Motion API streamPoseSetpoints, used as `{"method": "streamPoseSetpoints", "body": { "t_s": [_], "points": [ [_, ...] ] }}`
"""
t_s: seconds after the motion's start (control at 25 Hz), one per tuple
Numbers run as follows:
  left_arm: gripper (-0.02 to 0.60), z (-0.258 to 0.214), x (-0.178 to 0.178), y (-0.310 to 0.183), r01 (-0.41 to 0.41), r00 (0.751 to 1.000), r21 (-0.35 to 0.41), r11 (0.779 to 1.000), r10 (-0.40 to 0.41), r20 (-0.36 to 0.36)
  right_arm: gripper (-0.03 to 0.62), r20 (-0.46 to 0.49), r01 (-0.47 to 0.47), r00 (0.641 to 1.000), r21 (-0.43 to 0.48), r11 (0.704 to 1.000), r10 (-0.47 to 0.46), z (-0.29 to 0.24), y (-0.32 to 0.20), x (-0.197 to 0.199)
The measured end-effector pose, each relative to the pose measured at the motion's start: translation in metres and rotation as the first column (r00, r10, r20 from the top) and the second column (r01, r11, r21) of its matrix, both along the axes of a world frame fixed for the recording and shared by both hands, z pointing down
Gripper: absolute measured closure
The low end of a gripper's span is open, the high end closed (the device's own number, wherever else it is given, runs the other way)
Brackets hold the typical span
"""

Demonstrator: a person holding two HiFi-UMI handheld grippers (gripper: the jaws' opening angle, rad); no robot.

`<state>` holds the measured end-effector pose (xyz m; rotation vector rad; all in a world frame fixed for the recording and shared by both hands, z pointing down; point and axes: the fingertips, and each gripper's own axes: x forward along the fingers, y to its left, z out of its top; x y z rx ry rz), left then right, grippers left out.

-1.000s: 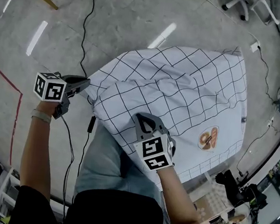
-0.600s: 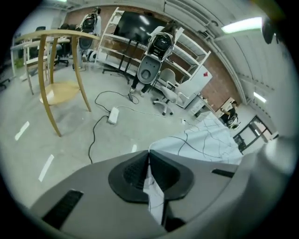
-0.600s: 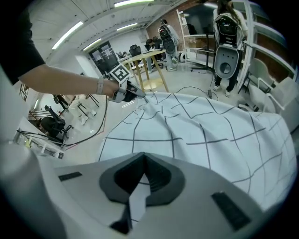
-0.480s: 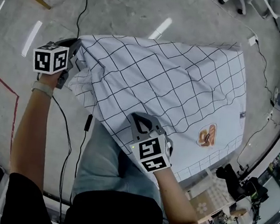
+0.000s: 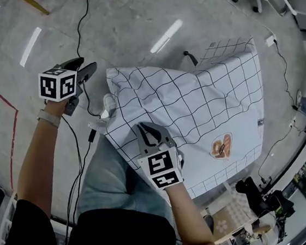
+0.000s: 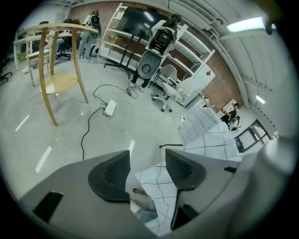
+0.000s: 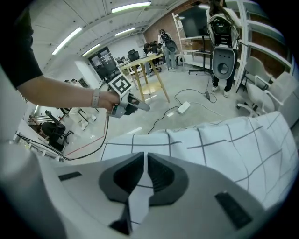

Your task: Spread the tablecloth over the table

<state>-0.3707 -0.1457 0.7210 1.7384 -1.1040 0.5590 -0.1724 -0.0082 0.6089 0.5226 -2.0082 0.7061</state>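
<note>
Two claws; right claw (image 5: 143, 129) clamps tablecloth (image 5: 199, 102), left claw (image 5: 85, 67) just opened, empty

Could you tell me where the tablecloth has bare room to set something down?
The flat middle of the tablecloth, between the right gripper pinching its near edge and the far corner, is free. Its left end is rumpled, with cables beside it.

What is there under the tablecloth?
The tablecloth hides nearly everything below it, so the tabletop cannot be seen. Only a pale part, maybe a table leg, shows under its left corner.
</note>
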Motion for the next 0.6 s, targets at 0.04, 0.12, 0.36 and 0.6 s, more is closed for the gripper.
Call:
{"method": "streamPoseSetpoints", "body": {
  "t_s": [0.04,0.12,0.36,0.6],
  "points": [
    [0.347,-0.008,0.009,0.006,-0.017,1.0,0.005,1.0,0.017,-0.014,0.577,0.019,-0.019,1.0,0.02,1.0,0.019,-0.006,-0.007,0.002],
    [0.347,-0.024,0.031,0.019,-0.057,0.997,0.009,0.998,0.058,-0.046,0.574,0.043,-0.067,0.997,0.082,0.994,0.063,-0.019,-0.03,0.013],
    [0.347,-0.08,0.1,0.07,-0.197,0.979,0.063,0.978,0.2,-0.038,0.574,-0.047,-0.218,0.968,0.338,0.916,0.248,-0.038,-0.145,0.13],
    [0.347,-0.124,0.159,0.104,-0.292,0.936,0.103,0.951,0.306,-0.172,0.574,-0.174,-0.224,0.925,0.468,0.855,0.337,-0.04,-0.24,0.242]
  ]
}}
